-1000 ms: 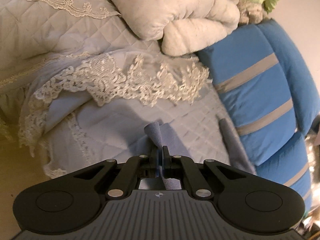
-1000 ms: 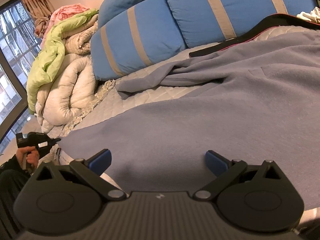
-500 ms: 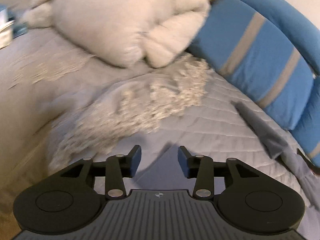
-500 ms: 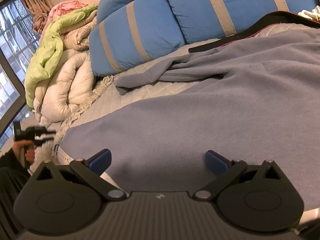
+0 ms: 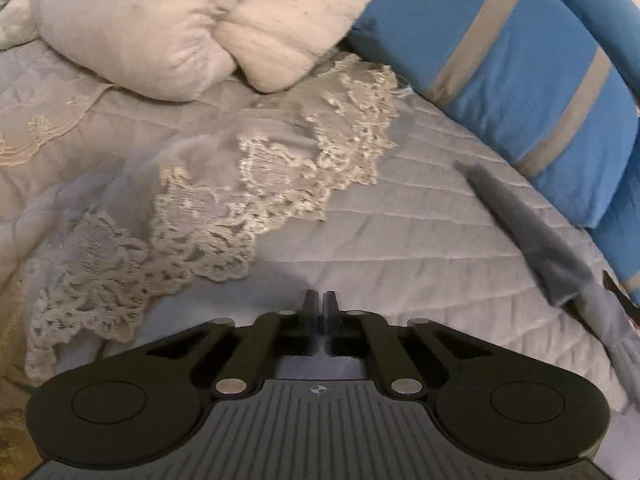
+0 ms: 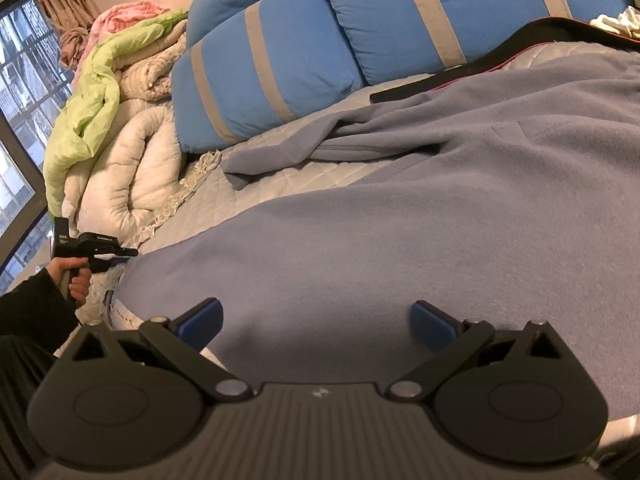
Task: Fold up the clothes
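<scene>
So the big grey-blue fleece garment (image 6: 420,220) is lying mostly spread flat over the quilted pale bedspread (image 5: 400,232), one long sleeve (image 6: 320,144) stretched out toward the blue pillows with grey stripes (image 6: 288,72). I can't see any finished fold in it, so as far as I can judge the folding is still open. That said, a spread-out garment could be freshly laid out or just smoothed between folds, hard to call.

The left gripper (image 5: 319,304) sits low at the garment's near-left corner with its fingers pressed together. A sliver of grey-blue shows between them, so it looks clamped on the hem. The right gripper (image 6: 316,320) hovers just over the near edge of the fleece, fingers spread wide, holding nothing.
</scene>
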